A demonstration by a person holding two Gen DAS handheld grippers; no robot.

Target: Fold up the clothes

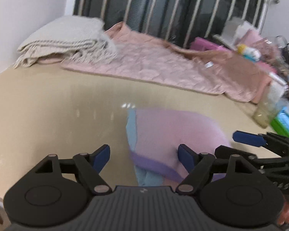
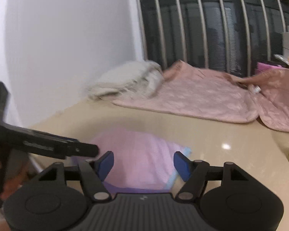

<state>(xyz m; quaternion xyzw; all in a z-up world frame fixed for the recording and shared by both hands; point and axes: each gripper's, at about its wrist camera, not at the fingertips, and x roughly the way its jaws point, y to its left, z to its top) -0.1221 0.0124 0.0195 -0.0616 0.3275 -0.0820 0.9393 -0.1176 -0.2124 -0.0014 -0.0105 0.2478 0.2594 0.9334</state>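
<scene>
A folded pink garment [image 1: 175, 132] with a purple band and light blue edging lies on the beige table [image 1: 48, 105]. It also shows in the right wrist view [image 2: 140, 154]. My left gripper [image 1: 143, 158] is open and empty, just above the garment's near edge. My right gripper [image 2: 143, 164] is open and empty, above the garment's near side. The right gripper's blue-tipped fingers [image 1: 246, 138] show at the right of the left wrist view. The left gripper's dark finger [image 2: 81, 150] shows at the left of the right wrist view.
A pink quilted blanket [image 1: 163, 63] and a folded grey knitted throw [image 1: 67, 38] lie at the back of the table by a barred window. Clutter, a glass jar [image 1: 264, 113] and green-blue packs [image 1: 285, 121] stand at the right.
</scene>
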